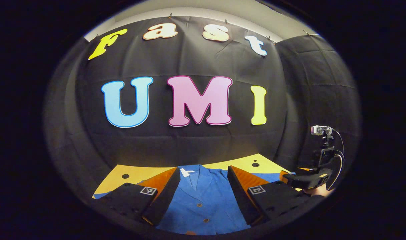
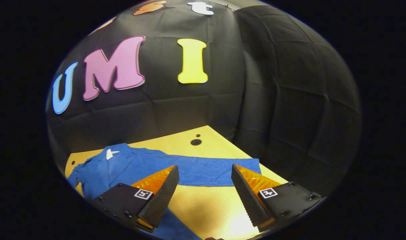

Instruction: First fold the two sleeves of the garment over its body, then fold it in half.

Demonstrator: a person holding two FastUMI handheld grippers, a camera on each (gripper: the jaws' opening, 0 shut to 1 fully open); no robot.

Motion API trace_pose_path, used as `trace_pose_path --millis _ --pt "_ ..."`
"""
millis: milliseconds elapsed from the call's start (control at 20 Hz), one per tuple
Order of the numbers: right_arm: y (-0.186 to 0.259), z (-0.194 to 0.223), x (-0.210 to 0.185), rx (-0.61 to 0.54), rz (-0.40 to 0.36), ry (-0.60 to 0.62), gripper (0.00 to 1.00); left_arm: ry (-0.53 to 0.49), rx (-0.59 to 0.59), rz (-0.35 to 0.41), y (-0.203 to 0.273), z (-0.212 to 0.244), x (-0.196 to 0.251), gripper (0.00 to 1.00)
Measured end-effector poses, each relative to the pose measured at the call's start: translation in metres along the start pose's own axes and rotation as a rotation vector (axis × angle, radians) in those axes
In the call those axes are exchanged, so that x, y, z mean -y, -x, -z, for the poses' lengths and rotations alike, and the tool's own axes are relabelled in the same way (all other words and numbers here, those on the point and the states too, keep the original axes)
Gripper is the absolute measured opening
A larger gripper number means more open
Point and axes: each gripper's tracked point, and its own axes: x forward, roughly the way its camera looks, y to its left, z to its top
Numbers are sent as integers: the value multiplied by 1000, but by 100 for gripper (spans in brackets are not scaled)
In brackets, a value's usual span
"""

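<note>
Both grippers, left (image 1: 203, 196) and right (image 2: 203, 196), released above flat blue garment (image 1: 203, 200); right sleeve (image 2: 216, 170) unfolded, all folds left.

One garment (image 1: 203, 200), two grippers (image 1: 203, 190)

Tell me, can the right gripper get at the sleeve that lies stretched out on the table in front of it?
Probably yes. The right gripper is open and the blue sleeve lies flat on the yellow table just beyond its fingertips, with nothing between them.
</note>
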Motion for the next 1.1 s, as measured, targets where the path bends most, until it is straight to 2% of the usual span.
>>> trace_pose_path --millis 250,400,450,500,600,650,700,800,850,1100 --pt "-60 22 54 -69 132 -9 99 13 -39 58 -32 5 35 82" --pt "-90 57 78 -189 166 -29 100 -2 -70 72 -50 17 48 82" --pt "-98 70 87 -238 189 -22 94 -9 -89 74 -53 23 51 82" --pt "-106 83 95 -280 209 -30 100 -14 -107 77 -56 29 53 82" --pt "-117 99 106 -333 239 -68 100 -16 -133 84 -58 37 57 82" --pt "-122 105 111 -353 250 -91 97 -14 -139 87 -60 38 57 82" --pt "-127 111 116 -371 260 -112 100 -13 -143 88 -61 38 57 82" --pt "-131 118 126 -390 282 -151 98 -14 -151 87 -62 40 58 82" --pt "-132 120 129 -404 285 -173 100 -16 -152 86 -62 40 58 82" --pt "-139 116 130 -389 256 -150 100 -15 -163 87 -62 39 63 82"
